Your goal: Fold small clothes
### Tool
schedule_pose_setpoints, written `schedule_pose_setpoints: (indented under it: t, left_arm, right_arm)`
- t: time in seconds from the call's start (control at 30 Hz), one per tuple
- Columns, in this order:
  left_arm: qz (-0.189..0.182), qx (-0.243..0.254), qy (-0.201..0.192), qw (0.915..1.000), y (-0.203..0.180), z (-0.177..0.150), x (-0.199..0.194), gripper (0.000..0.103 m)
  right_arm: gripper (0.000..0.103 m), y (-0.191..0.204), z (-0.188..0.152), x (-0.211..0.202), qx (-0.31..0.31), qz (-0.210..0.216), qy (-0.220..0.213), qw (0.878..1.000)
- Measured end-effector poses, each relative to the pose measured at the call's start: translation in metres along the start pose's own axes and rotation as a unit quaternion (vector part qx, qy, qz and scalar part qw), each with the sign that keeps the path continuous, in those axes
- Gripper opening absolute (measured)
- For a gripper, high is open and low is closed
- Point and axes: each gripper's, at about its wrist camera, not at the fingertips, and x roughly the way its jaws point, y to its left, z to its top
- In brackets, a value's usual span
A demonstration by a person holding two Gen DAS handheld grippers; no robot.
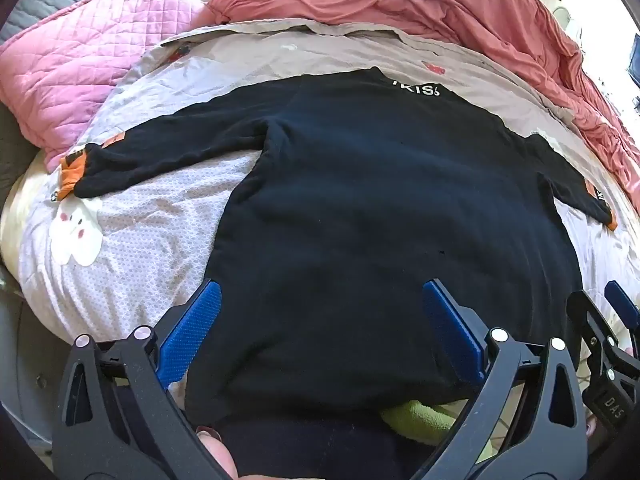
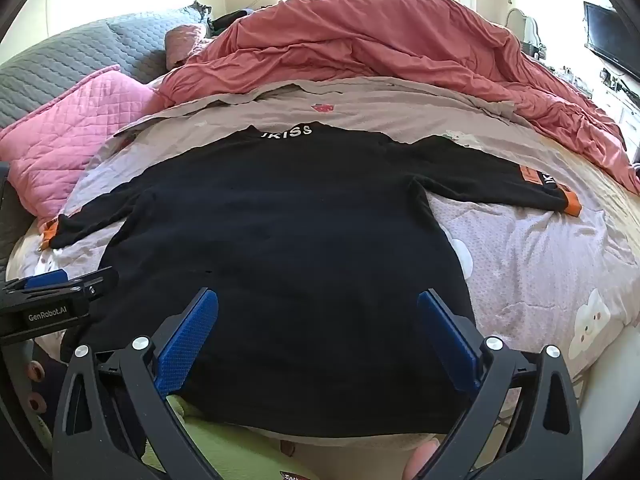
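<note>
A small black long-sleeved top (image 1: 360,200) lies flat on the bed, back up, collar with white letters at the far side, both sleeves spread out with orange cuffs. It also shows in the right wrist view (image 2: 300,248). My left gripper (image 1: 320,300) is open over the hem's left part, blue pads (image 1: 192,332) apart, holding nothing. My right gripper (image 2: 318,312) is open over the hem's right part, holding nothing. The right gripper shows at the right edge of the left wrist view (image 1: 608,328). The left gripper shows at the left edge of the right wrist view (image 2: 52,296).
The bed sheet (image 2: 540,272) is pale with cloud prints. A pink quilted pillow (image 1: 80,60) lies at the far left. A rumpled red duvet (image 2: 380,40) lies across the far side. A green cloth (image 1: 420,416) shows below the hem. A TV (image 2: 612,40) hangs at the far right.
</note>
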Motion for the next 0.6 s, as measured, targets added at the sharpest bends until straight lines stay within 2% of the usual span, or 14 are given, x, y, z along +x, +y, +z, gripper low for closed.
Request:
schedule_pose_setpoints:
  t: [0.6]
  left_arm:
    - [0.001,0.01,-0.003,0.9999,-0.0075,-0.0034,-0.0039,0.094]
  right_arm:
    - [0.099,0.0035,0.0005,-0.0046,-0.009,0.0,-0.01,1.0]
